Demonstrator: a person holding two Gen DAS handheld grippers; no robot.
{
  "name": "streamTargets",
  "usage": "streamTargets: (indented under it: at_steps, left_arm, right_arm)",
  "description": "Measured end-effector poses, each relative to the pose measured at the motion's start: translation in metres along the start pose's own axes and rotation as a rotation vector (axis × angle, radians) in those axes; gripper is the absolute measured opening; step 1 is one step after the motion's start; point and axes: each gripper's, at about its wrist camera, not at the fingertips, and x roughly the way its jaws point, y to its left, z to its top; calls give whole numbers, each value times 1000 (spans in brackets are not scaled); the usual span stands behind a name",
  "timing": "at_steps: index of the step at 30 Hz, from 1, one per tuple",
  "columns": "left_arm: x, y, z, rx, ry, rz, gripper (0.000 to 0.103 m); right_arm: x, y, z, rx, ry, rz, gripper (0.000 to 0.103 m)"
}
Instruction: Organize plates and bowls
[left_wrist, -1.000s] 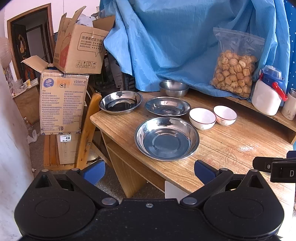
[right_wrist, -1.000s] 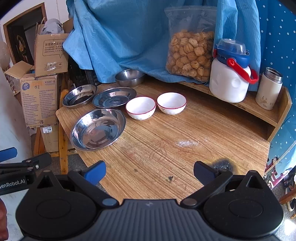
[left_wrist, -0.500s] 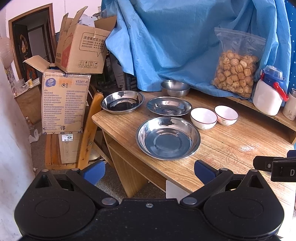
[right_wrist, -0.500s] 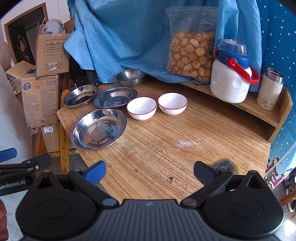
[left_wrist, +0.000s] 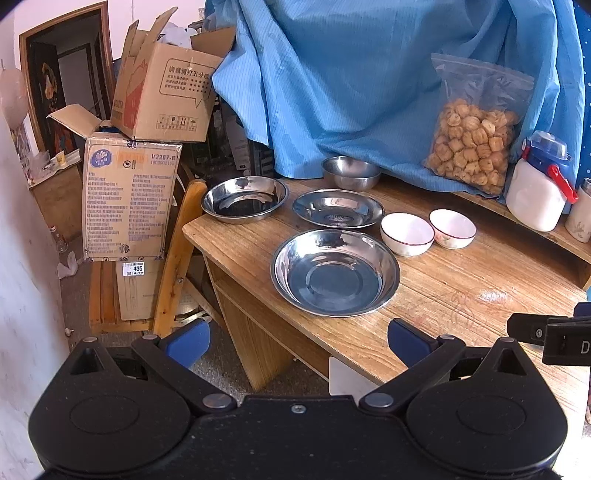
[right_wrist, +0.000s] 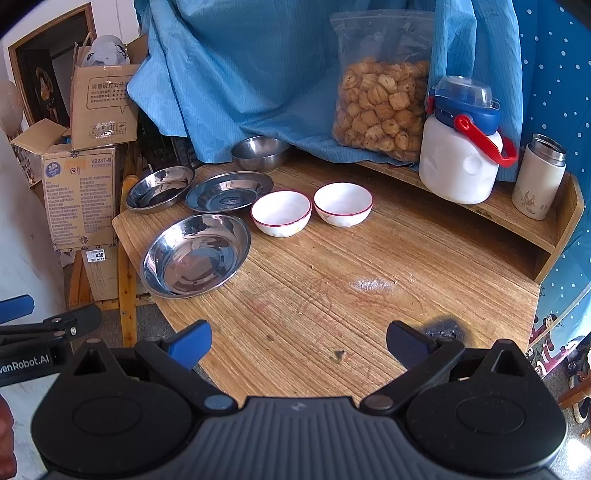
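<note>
Both tongs hang spread and empty off the near edge of the wooden table (right_wrist: 369, 258): the left tongs (left_wrist: 295, 343) near its left corner, the right tongs (right_wrist: 297, 341) over the bare near stretch. Nothing is stacked yet.

All the dishes sit at the far left. The large shiny steel plate (left_wrist: 335, 271) lies nearest; beyond it are a flatter steel plate (left_wrist: 338, 208) and, at the table's left corner, a deep steel dish (left_wrist: 243, 199) whose rim seems to reach the edge. A small steel bowl (left_wrist: 351, 171) stands farthest, against the blue cloth (left_wrist: 351, 74). Two white ceramic bowls with red rims (right_wrist: 281, 213) (right_wrist: 342, 204) sit side by side just right of the plates.

Steel pieces are probably light, stiff and slippery; a pinch across the upturned rim looks best. Ceramic bowls would be heavier and chip easily, so grip the wall at the rim and set down gently.

Open room lies across the near and right table. Hazards are the left edge drop beside the deep dish, and the white jug with blue lid (right_wrist: 461, 155) on the raised shelf (right_wrist: 517, 218) at far right.
</note>
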Motion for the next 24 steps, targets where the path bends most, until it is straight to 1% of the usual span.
streamTargets:
  at_steps: [17,24]
  left_arm:
    - [6,-1,0,-4,12,1,102]
    - [12,-2,1,-24,24,22,102]
  right_arm:
    - [7,-3,3,-7,16,9,103]
    - [14,-8,5,-15,24,20,103]
